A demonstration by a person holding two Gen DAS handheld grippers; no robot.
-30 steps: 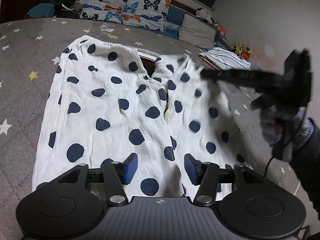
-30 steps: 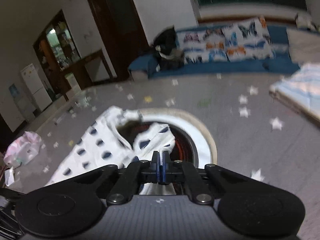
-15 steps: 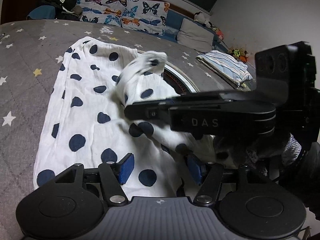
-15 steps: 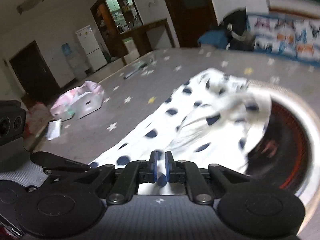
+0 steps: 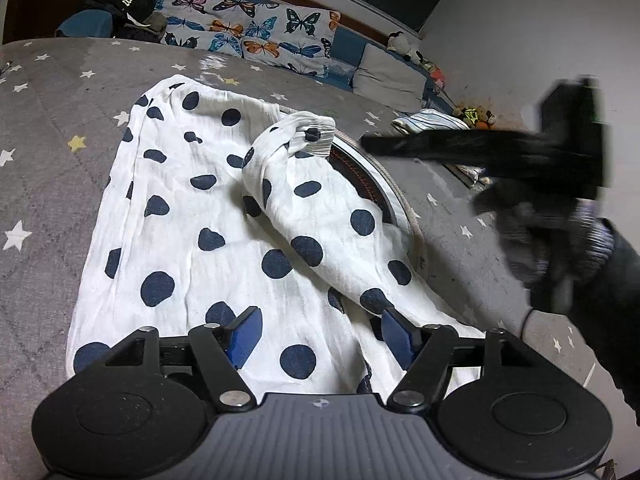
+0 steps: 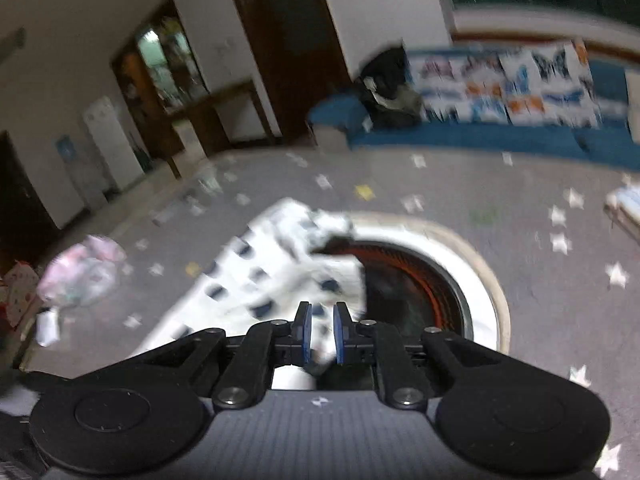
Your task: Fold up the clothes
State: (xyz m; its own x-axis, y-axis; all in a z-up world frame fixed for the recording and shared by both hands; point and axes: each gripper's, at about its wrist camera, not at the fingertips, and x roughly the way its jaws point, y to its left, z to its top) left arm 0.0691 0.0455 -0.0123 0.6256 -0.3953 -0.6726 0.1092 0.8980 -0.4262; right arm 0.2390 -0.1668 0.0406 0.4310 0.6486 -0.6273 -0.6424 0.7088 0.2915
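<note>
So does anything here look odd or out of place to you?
Yes: the polka-dot garment lies partly over a round rug, and its folded-over flap sits diagonal and bunched at the top, not squared. A crumpled pink bundle lies off to the side on the grey starred mat.

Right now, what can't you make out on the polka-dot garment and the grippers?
- Left wrist view: garment near hem, hidden behind left gripper.
- Left wrist view: right gripper, motion-smeared; jaws unreadable there.
- Right wrist view: garment blurred; folds unclear.
- Round rug: partly covered by garment.
</note>
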